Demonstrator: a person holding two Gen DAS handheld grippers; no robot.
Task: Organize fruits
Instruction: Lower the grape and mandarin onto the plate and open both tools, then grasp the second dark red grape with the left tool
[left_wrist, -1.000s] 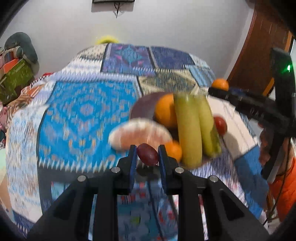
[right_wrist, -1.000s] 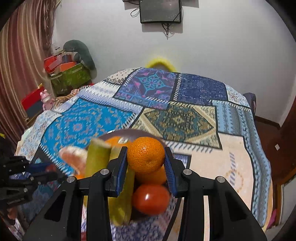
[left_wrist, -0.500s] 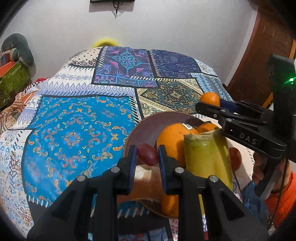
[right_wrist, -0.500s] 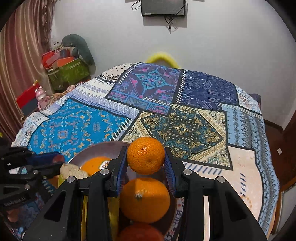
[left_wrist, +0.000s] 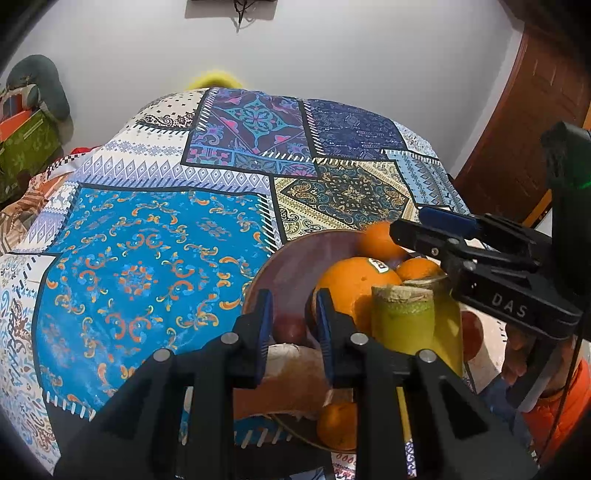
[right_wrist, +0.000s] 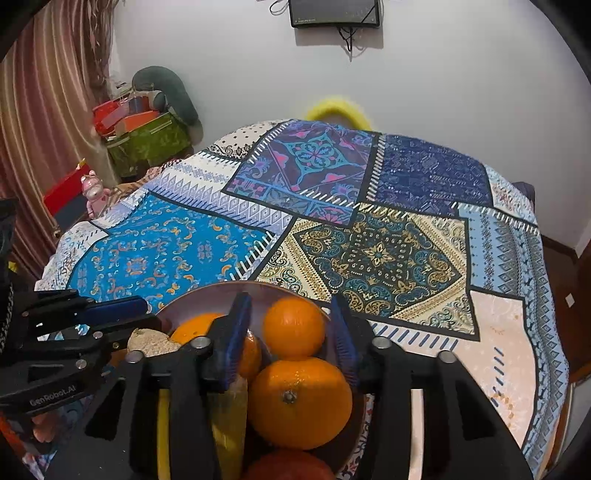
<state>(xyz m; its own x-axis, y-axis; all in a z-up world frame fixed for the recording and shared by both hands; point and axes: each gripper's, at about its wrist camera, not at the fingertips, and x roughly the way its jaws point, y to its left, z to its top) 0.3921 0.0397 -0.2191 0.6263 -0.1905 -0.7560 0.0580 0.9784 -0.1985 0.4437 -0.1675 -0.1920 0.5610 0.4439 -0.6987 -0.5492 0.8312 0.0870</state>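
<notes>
**Releasing into the bowl.** In the right wrist view the right gripper (right_wrist: 291, 332) has just been opening. Its jaws stand spread, and the small orange (right_wrist: 293, 321) sits between them, clear of both pads, on the large orange (right_wrist: 299, 395) in the bowl (right_wrist: 221, 287). We withdraw straight back toward 6 o'clock, since a sideways pull could roll it off.

The left gripper (left_wrist: 293, 319) has its jaws narrow, pinching the dark red fruit (left_wrist: 290, 330) as far as we can tell, low over the bowl floor. We release only once the fruit rests there.

**Clearances.** The left gripper is close at 9 o'clock – avoid crossing it. The bedspread (right_wrist: 166, 254) is open from 10 to 2 o'clock, and its edge falls away at 3 o'clock.
</notes>
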